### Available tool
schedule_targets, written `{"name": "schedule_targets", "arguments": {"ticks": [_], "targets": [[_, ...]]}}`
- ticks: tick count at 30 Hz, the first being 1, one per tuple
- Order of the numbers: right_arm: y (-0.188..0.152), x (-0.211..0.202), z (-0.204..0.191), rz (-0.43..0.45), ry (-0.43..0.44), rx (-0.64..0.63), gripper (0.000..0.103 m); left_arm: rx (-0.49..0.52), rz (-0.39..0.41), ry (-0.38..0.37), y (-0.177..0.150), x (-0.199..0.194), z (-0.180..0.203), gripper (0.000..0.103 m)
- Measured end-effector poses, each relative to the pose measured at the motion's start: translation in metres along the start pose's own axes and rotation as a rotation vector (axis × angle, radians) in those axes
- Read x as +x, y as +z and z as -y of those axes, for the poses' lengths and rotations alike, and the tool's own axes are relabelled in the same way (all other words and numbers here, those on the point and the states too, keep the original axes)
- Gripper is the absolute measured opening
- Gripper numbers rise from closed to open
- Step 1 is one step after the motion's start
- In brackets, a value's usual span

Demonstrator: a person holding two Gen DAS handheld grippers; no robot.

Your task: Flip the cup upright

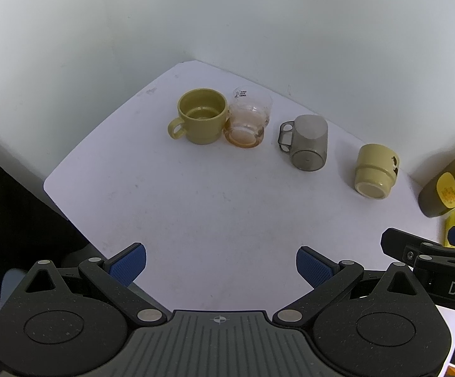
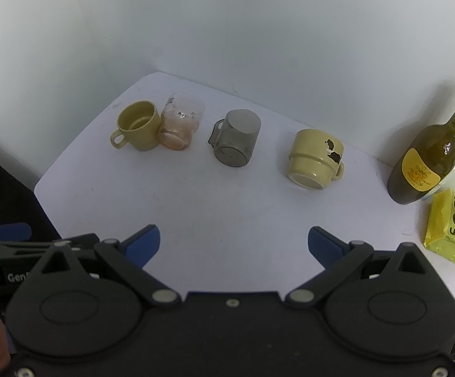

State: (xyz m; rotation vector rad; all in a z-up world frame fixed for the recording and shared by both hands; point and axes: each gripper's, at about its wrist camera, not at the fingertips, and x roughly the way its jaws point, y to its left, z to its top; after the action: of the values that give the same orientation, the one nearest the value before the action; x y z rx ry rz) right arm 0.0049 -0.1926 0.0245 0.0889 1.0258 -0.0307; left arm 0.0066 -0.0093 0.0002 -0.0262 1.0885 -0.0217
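Several cups stand in a row at the back of the white table (image 1: 196, 207). An olive mug (image 1: 200, 119) (image 2: 139, 124) and a clear glass cup (image 1: 249, 116) (image 2: 180, 124) stand upright and touch. A smoky grey cup (image 1: 307, 146) (image 2: 237, 141) and a pale yellow mug (image 1: 375, 169) (image 2: 317, 157) with a dog print appear upside down. My left gripper (image 1: 221, 265) is open and empty over the front of the table. My right gripper (image 2: 233, 245) is open and empty, to the right of the left one.
A dark green wine bottle (image 2: 425, 160) (image 1: 447, 188) with a yellow label stands at the right by the wall. A yellow tissue pack (image 2: 450, 229) lies in front of it. White walls close the back. The table's left edge (image 1: 57, 201) drops to a dark area.
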Motion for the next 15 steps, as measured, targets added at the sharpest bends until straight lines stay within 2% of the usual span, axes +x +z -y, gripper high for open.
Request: {"name": "schedule_targets", "arguments": {"ticks": [15], "targets": [[0.0032,0.0014,-0.0001,-0.006,-0.003,0.005,0.102,-0.004,-0.011,-0.004,0.0001,0.0024,0.0003,0.103]]}}
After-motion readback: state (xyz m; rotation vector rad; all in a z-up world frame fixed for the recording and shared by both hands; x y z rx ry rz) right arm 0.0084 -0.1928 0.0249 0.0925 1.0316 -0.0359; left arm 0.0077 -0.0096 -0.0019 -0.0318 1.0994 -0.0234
